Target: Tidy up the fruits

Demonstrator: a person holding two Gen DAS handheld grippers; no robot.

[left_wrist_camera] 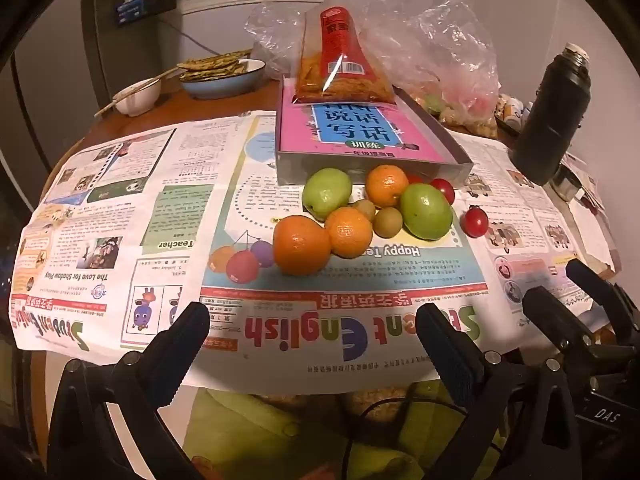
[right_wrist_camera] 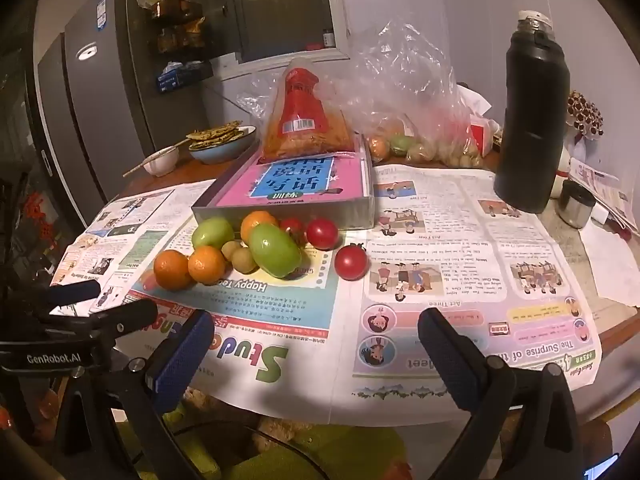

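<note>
**Inspector:** Starting with the largest item. What is lying under everything?

**Assistant:** A colourful printed newspaper [left_wrist_camera: 168, 216] is covering the round wooden table [right_wrist_camera: 624, 332]. At twelve o'clock from the fruit, a shallow grey cardboard tray [left_wrist_camera: 456, 168] is sitting on it, holding a pink and blue book [left_wrist_camera: 352, 128], and a clear snack bag with a red label [left_wrist_camera: 344, 60] is leaning on the book's far end.

**Inspector:** And to the right?

**Assistant:** A tall black vacuum flask [right_wrist_camera: 532, 120] is standing upright at two o'clock from the fruit, well apart from it.

**Inspector:** The fruit itself?

**Assistant:** It is clustering just in front of the tray. Two green round fruits [left_wrist_camera: 426, 212] are sitting in the pile, three oranges [left_wrist_camera: 300, 244] are touching one another around them, and two small olive-green fruits [left_wrist_camera: 387, 222] are nestling in the middle. One red cherry tomato [right_wrist_camera: 351, 262] is lying alone at three o'clock, just beside the pile; others are resting against the tray wall.

**Inspector:** The tongs?

**Assistant:** The left gripper [left_wrist_camera: 312, 344] and the right gripper [right_wrist_camera: 316, 352] are both hovering at six o'clock, near the table edge, jaws spread wide and gripping nothing.
</note>
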